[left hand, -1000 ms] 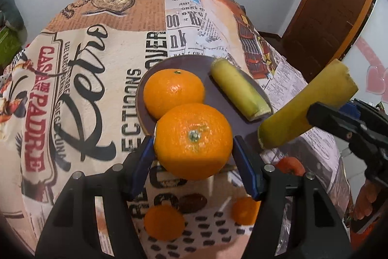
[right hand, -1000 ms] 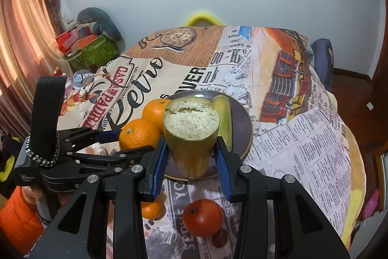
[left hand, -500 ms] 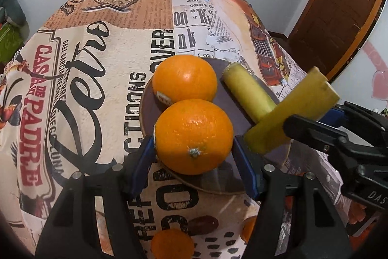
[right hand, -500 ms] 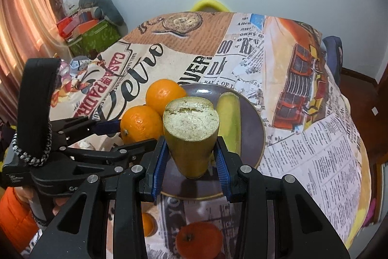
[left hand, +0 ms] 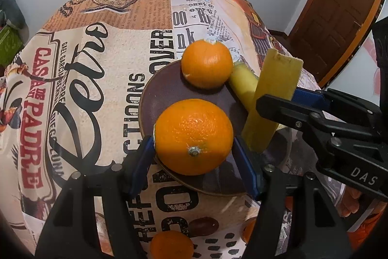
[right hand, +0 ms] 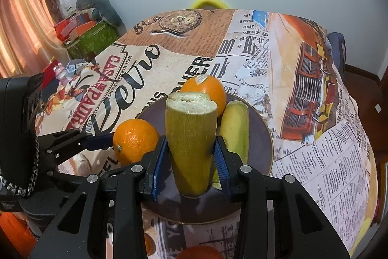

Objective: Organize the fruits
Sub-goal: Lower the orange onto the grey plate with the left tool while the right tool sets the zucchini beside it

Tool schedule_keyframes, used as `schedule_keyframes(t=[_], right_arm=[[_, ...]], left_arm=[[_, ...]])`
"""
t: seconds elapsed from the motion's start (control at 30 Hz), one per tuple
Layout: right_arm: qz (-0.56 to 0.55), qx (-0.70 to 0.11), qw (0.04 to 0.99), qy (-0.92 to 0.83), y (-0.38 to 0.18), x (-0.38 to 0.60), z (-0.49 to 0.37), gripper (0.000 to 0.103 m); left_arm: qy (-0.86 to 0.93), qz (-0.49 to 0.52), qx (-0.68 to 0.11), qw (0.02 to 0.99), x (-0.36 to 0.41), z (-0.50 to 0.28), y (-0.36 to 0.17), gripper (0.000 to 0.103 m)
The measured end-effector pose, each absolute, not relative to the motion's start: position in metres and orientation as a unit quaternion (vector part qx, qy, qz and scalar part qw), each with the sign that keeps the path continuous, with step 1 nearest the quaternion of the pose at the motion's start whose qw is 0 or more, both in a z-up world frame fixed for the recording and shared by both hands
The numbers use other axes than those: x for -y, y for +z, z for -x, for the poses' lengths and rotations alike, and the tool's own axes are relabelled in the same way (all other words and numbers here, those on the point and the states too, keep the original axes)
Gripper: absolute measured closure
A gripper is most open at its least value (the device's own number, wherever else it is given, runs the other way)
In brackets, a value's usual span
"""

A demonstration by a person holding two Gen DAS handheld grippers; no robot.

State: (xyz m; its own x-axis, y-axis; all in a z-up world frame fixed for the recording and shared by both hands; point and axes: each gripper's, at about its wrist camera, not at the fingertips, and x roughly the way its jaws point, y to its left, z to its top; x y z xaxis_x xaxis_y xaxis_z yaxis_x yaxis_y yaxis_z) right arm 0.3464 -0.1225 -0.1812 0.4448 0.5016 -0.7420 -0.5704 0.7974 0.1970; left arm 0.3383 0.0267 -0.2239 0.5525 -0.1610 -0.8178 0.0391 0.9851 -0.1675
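Note:
My left gripper (left hand: pixel 194 149) is shut on a large orange (left hand: pixel 192 136) and holds it over the near left part of a dark round plate (left hand: pixel 160 94). A second orange (left hand: pixel 206 63) and a yellow banana piece (left hand: pixel 243 86) lie on the plate. My right gripper (right hand: pixel 191 157) is shut on a cut yellow-green banana piece (right hand: pixel 191 135) and holds it upright over the plate (right hand: pixel 262 137); it also shows in the left wrist view (left hand: pixel 274 98). The held orange (right hand: pixel 134 134) sits left of it in the right wrist view.
The table carries a printed newspaper-style cloth (left hand: pixel 84 89). A small orange (left hand: pixel 171 246) and another orange fruit (left hand: pixel 248 229) lie near the front edge. A red-orange fruit (right hand: pixel 200 253) shows below the plate. Boxes and clutter (right hand: pixel 89 35) stand to the far left, a brown door (left hand: pixel 339 6) to the right.
Both grippers have moved forward over the plate with their fruit. The orange on the plate has rolled toward the far rim, against the lying banana piece.

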Motion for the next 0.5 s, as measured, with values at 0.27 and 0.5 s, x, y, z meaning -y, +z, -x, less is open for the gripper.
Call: schedule_keyframes(t=[0.27, 0.5], right_arm=[[0.045, -0.419, 0.853, 0.306, -0.180, 0.124, -0.348, 0.068], [0.027, -0.409, 0.864, 0.291, -0.172, 0.138, -0.347, 0.056]], left_arm=[[-0.055, 0.064, -0.475, 0.876, -0.027, -0.341, -0.223, 0.038], [-0.048, 0.057, -0.448, 0.891, -0.027, -0.340, -0.204, 0.035]])
